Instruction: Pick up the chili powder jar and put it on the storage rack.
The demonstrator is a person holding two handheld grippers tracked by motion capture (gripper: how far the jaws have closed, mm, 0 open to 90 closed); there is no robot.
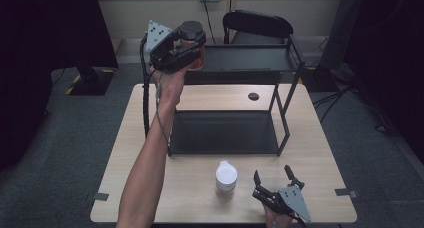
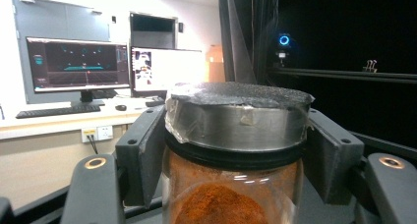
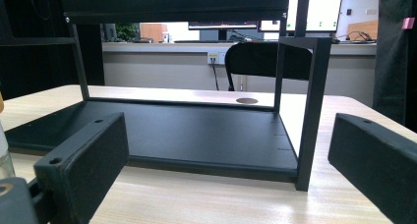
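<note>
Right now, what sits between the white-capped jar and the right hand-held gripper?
Nothing: in the high view, bare tabletop separates the white-capped jar from the right hand-held gripper.

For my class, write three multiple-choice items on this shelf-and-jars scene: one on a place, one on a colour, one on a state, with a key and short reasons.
1. Where is the left gripper?
A. raised by the top shelf of the black rack
B. resting on the table
C. under the table

2. What colour is the powder in the jar that it holds?
A. green
B. orange-red
C. white

3. How do the right gripper jaws stand?
A. shut on the white-lidded jar
B. shut on the rack's post
C. open, holding nothing

Key:
1 A, the high view shows the hand lifted level with the upper shelf.
2 B, the left gripper view shows orange-red powder through the glass.
3 C, both its views show the jaws apart, and the white-lidded jar stands beside them on the table.
</note>
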